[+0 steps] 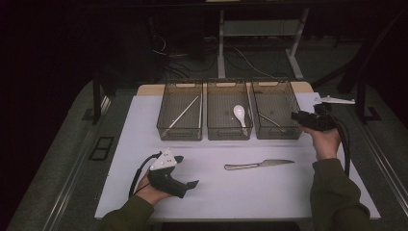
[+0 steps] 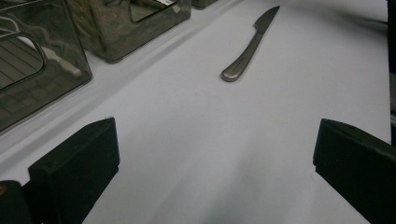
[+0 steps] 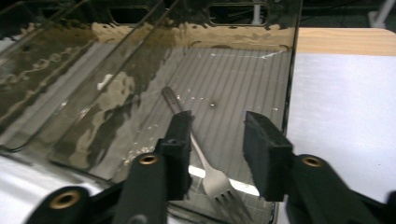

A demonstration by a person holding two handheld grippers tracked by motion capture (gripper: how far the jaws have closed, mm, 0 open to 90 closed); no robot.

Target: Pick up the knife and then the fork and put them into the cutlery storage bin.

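Fork [image 3: 205, 163] apparently bears no marking.

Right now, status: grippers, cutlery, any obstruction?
Right gripper open over the right bin, fork lying in it. Left gripper open, idle. Knife on the mat, nothing blocking it.

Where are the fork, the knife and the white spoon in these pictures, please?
fork [image 3: 215, 179]: right gripper view, on the neck just above the tines.
knife [image 1: 258, 164]: high view, where handle meets blade.
white spoon [image 1: 239, 112]: high view, on the bowl.
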